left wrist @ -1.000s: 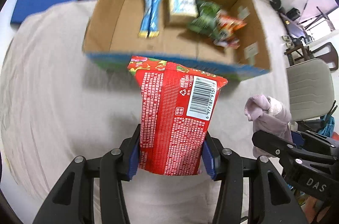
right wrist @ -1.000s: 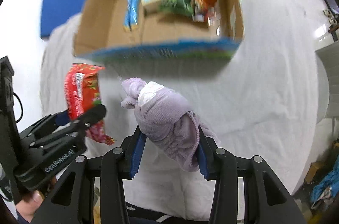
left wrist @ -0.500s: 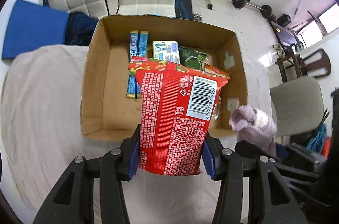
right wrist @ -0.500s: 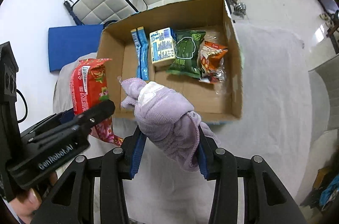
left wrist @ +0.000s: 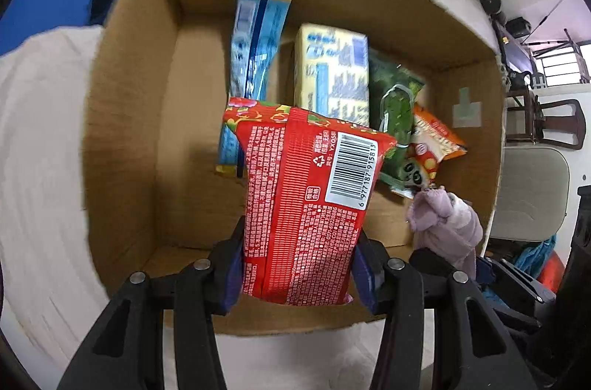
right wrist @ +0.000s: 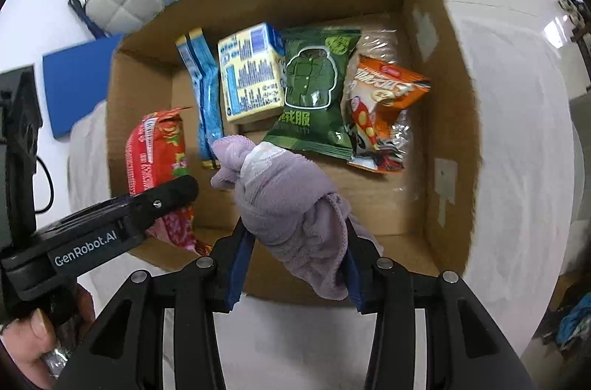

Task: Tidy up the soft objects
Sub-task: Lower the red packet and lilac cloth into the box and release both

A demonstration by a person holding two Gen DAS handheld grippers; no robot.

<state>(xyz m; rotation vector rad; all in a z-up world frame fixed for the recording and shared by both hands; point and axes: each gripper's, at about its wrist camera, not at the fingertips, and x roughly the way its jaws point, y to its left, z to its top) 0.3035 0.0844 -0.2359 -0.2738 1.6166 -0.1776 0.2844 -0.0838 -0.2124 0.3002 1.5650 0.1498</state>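
White cloth covered the table around the cardboard box (right wrist: 450,116), whose bare floor lay straight ahead of both jaws, the left gripper (left wrist: 297,273) clamping a red packet (left wrist: 306,205) lengthwise, the right gripper (right wrist: 293,266) squeezing a lilac towel (right wrist: 291,201).

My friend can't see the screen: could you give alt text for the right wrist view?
A handheld tool grips a bundled lilac cloth above an open cardboard box holding snack packets. At left, a second tool holds a red packet.
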